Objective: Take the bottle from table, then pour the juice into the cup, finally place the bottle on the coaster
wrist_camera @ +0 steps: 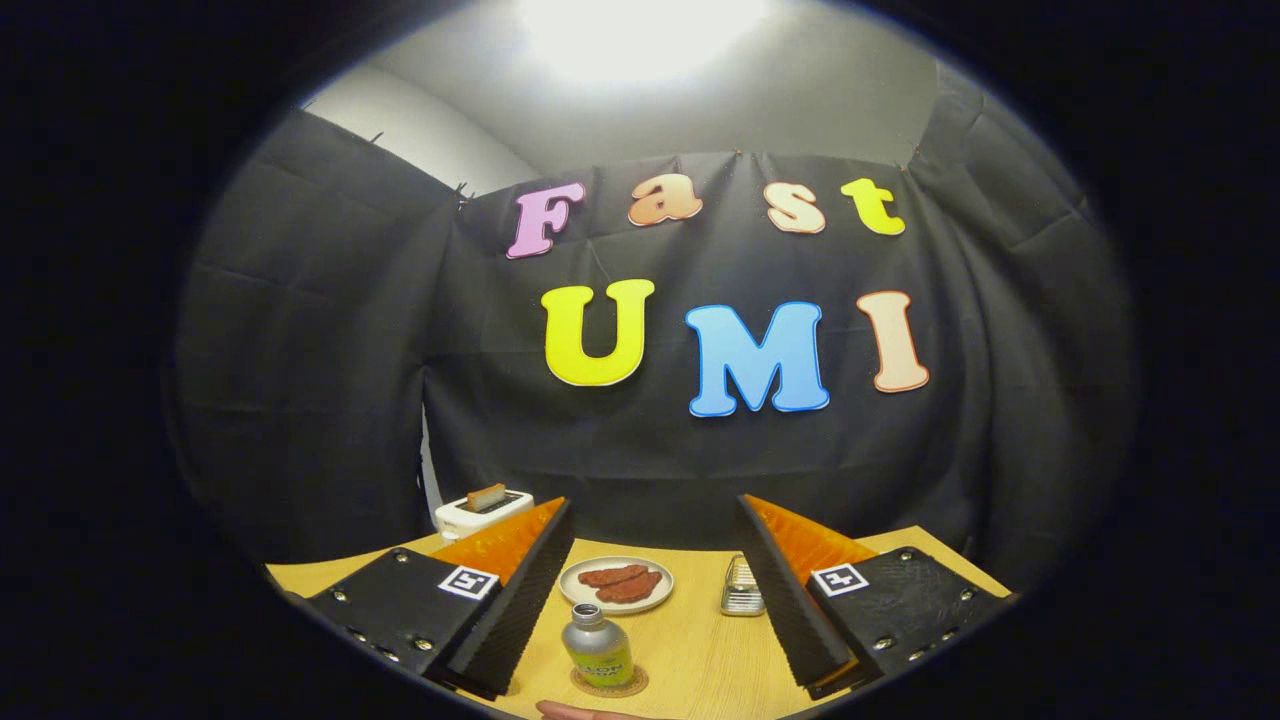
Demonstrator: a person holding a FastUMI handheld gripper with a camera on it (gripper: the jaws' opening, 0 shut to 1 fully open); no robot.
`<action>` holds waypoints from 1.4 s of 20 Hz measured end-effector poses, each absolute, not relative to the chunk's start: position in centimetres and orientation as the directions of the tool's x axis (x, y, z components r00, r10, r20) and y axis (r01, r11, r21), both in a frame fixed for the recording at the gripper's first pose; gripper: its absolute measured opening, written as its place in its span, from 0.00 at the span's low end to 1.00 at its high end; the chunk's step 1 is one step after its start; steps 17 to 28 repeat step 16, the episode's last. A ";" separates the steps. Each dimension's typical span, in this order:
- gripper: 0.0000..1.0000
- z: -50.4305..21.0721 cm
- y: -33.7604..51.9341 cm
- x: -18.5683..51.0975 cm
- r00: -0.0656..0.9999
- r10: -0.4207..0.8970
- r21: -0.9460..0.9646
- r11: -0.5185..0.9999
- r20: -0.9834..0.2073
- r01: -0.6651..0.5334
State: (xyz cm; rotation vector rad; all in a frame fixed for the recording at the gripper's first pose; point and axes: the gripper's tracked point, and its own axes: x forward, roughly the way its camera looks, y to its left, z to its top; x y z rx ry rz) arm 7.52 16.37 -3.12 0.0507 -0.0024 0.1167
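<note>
Two gripper (pixel 655 520) fingers spread wide apart, holding nothing, above a wooden table (pixel 700 650). Left to right: a toaster (pixel 483 511), the bottle (pixel 597 644) upright on its coaster (pixel 610 684) between the fingers, a plate (pixel 616 584) of sausages beyond, then a small metal grater (pixel 741 586).

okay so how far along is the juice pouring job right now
It looks finished or nearly so. The bottle stands upright and capped on the coaster, between the fingers of the open gripper, which touch nothing. In hand: nothing is gripped. Beyond sit a plate of food, a toaster and a small metal object. I cannot confirm the pour.
</note>
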 end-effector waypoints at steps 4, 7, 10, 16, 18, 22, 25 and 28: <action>0.98 2.3 12.3 5.8 0.997 0.059 0.028 0.998 0.051 -0.061; 0.98 2.7 10.6 4.5 0.999 0.036 0.014 0.999 0.034 -0.037; 0.98 1.8 9.1 2.8 0.998 0.057 0.009 0.998 -0.010 -0.057; 0.98 -0.4 6.5 2.2 0.997 0.062 -0.006 0.998 -0.046 -0.062; 0.98 -0.4 6.5 2.2 0.997 0.062 -0.006 0.998 -0.046 -0.062; 0.98 -0.4 6.5 2.2 0.997 0.062 -0.006 0.998 -0.046 -0.062; 0.98 -0.4 6.5 2.2 0.997 0.062 -0.006 0.998 -0.046 -0.062; 0.98 -0.4 6.5 2.2 0.997 0.062 -0.006 0.998 -0.046 -0.062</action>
